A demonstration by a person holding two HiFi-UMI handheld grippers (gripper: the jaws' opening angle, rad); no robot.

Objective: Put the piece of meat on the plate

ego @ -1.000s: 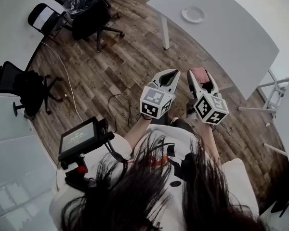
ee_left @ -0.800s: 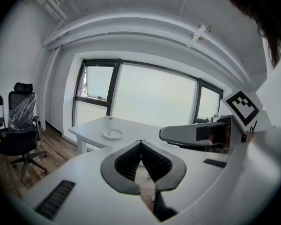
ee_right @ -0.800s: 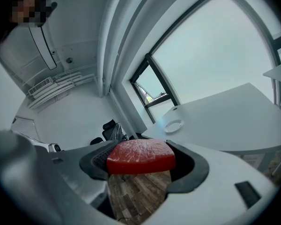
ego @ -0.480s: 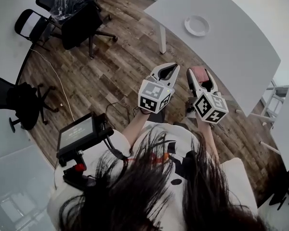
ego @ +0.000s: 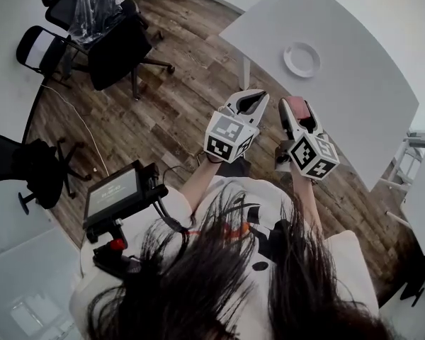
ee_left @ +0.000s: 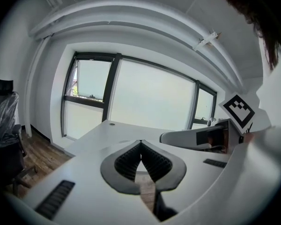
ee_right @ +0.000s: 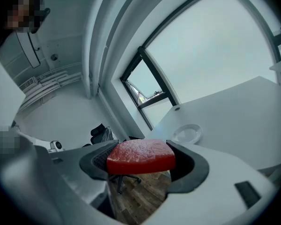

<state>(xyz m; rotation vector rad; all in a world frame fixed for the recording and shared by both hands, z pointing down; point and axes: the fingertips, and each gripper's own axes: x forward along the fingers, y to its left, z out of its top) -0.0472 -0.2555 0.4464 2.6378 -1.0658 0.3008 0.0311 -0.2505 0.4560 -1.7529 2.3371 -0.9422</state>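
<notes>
A flat red piece of meat (ee_right: 141, 156) sits clamped between the jaws of my right gripper (ee_right: 143, 159); from the head view it shows as a pinkish slab (ego: 297, 107) at the tip of that gripper (ego: 298, 113). The small white plate (ego: 302, 59) rests on the white table (ego: 354, 76), some way ahead of both grippers, and it also shows in the right gripper view (ee_right: 187, 133). My left gripper (ego: 251, 103) is held beside the right one over the wood floor, jaws closed together with nothing between them (ee_left: 141, 153).
Black office chairs (ego: 106, 37) stand on the wood floor at the left, another chair (ego: 28, 165) further down. A small monitor rig (ego: 117, 197) hangs by the person's left side. White table legs (ego: 245, 73) stand ahead. A second white table (ego: 421, 190) is at the right edge.
The person has moved toward the white table; the plate now appears larger and closer to the grippers. Both grippers keep their pose, the meat still held.
</notes>
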